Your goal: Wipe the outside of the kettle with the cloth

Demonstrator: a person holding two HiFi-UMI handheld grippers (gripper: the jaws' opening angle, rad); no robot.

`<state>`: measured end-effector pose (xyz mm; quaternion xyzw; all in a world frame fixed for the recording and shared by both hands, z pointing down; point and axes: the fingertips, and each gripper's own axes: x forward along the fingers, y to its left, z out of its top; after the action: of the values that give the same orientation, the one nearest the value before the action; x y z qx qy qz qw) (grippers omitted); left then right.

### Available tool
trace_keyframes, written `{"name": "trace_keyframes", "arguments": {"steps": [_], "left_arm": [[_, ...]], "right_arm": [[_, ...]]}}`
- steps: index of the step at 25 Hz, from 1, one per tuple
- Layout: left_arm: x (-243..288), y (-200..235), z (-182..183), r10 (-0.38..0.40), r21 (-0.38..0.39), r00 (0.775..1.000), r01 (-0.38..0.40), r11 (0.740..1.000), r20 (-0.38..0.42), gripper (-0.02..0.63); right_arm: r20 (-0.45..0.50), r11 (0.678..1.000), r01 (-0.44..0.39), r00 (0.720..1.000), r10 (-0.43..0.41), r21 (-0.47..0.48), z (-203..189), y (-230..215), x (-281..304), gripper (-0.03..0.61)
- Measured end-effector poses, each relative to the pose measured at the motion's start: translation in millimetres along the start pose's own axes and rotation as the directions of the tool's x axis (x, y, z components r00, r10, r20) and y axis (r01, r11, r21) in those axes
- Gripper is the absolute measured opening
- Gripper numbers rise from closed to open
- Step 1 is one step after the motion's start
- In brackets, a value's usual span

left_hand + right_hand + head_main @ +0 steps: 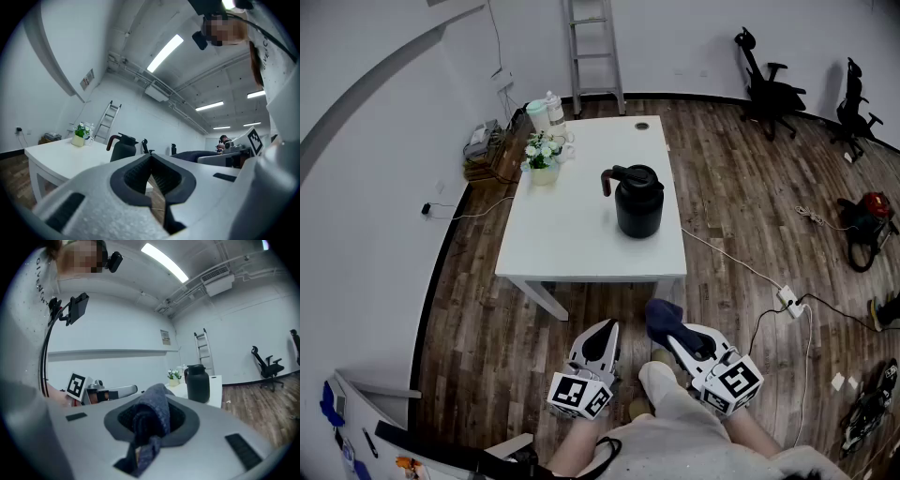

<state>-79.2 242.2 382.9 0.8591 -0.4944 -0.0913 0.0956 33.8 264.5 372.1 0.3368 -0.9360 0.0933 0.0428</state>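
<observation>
White table (572, 234) on wood floor (731, 216); black kettle (638, 208) upright at its right side, far from both grippers.
Left gripper (602, 330) low, near the person (675, 445), jaws together, empty; right gripper (677, 336) beside it, clamped on bunched blue cloth (663, 316).

From the front edge the table (572, 248) is bare all the way to the kettle (638, 204), with free room on its left and behind it too. On its right the table edge runs close. Its handle (607, 180) juts left. The flowers (543, 157) and jugs (547, 112) crowd only the far left corner, well apart.
</observation>
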Motion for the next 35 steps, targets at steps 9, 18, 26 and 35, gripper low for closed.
{"name": "trace_keyframes", "arguments": {"steps": [9, 18, 26, 35], "left_arm": [[50.2, 49.8, 22.8, 0.040, 0.045, 0.999, -0.042, 0.998, 0.026, 0.008], [124.1, 54.8, 9.5, 0.009, 0.032, 1.000, -0.009, 0.999, -0.003, 0.008], [172.9, 65.7, 9.4, 0.020, 0.047, 1.000, -0.020, 0.999, -0.006, 0.008], [214.8, 85.6, 0.5, 0.047, 0.036, 0.999, -0.047, 0.998, 0.001, 0.008]], "right_arm": [[0.032, 0.997, -0.069, 0.997, 0.071, -0.041, 30.7, -49.7, 62.1, 0.067], [0.018, 0.993, -0.108, 0.994, 0.109, -0.054, 33.1, -101.1, 99.2, 0.067], [0.037, 0.974, -0.156, 0.986, 0.164, -0.162, 63.8, -144.3, 135.8, 0.067], [-0.072, 0.877, -0.247, 0.968, 0.239, -0.411, 66.4, -167.0, 183.7, 0.067]]}}
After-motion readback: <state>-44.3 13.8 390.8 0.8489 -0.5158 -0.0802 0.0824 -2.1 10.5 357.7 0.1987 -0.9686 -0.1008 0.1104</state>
